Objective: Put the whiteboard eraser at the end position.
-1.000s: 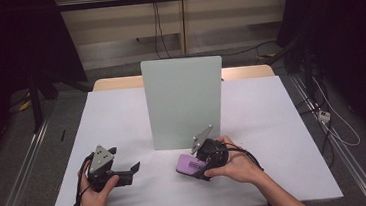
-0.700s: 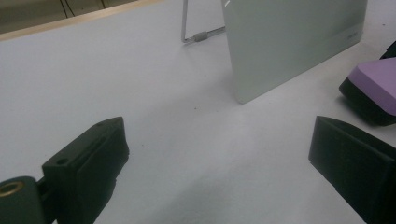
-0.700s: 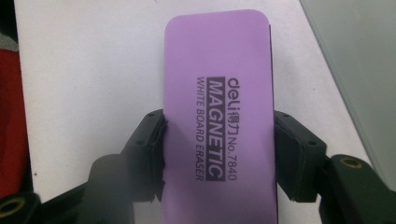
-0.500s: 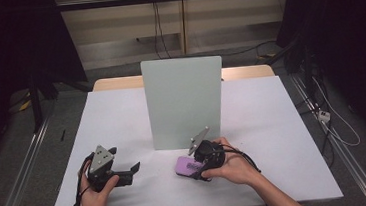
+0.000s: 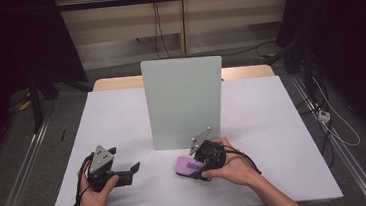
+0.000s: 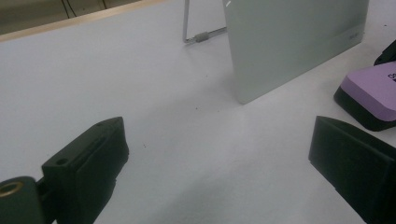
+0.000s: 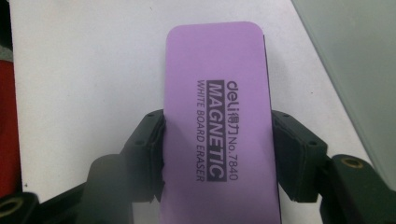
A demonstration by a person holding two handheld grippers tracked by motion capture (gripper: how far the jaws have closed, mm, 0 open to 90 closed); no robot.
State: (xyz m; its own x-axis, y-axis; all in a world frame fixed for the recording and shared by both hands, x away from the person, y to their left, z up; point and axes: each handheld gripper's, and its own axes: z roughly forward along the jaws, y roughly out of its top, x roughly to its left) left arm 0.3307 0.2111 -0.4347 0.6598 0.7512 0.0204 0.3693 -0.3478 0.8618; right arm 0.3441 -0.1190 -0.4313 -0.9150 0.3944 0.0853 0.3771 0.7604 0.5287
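Purple eraser (image 7: 219, 121), printed MAGNETIC WHITE BOARD ERASER, lies on the white tabletop (image 5: 273, 125) before the upright pale board (image 5: 183, 103), its near end cut off; right tongs (image 7: 217, 154) clamp its sides, left tongs (image 6: 224, 177) gape with nothing between them

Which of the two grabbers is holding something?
The right gripper. Its jaws squeeze the purple eraser from both sides. The left gripper is wide open over bare table.

A matt purple foam-like top was shown on the eraser (image 7: 217, 126), a smooth frosted face on the board (image 5: 184, 100), and matt black plastic on the jaws.
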